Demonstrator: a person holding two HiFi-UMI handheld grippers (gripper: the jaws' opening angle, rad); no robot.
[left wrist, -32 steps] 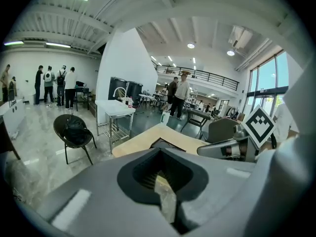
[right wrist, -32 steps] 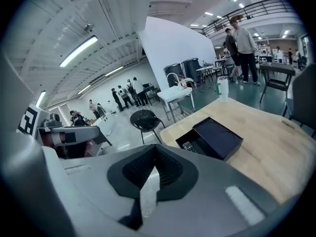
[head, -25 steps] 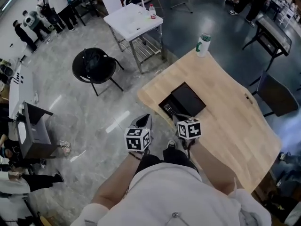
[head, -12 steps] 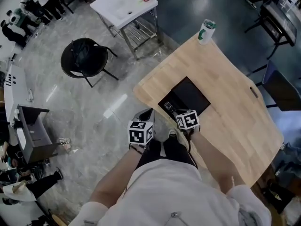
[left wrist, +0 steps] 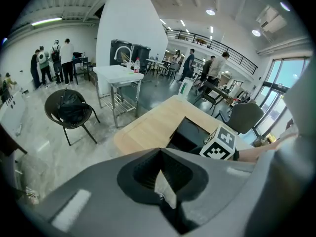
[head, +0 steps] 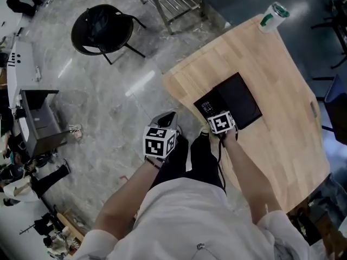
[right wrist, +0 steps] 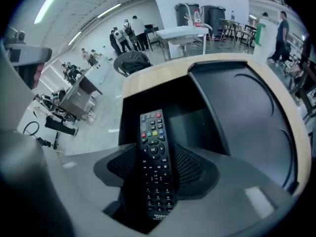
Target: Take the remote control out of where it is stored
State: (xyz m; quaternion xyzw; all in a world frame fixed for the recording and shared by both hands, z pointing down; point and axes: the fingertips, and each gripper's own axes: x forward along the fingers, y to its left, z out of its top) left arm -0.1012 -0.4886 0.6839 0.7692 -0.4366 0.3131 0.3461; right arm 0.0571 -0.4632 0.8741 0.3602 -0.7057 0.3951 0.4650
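Right gripper (head: 216, 115) advanced to black case (head: 241, 99)
We log it clamped on remote control (right wrist: 155, 152), lift-out pending; left gripper (left wrist: 160, 174) closed, empty

Two grippers show: the left gripper (head: 165, 118) and the right gripper (head: 210, 110), each carrying one marker cube. There is one remote control (right wrist: 155, 157), one black case (head: 241, 97) and one green-banded cup (head: 272, 13), all on one wooden desk (head: 282, 58). On the floor stand one round black chair (head: 103, 28), one grey chair (left wrist: 244, 117) and one white metal-legged table (left wrist: 118, 75). The distant people are too small to count.
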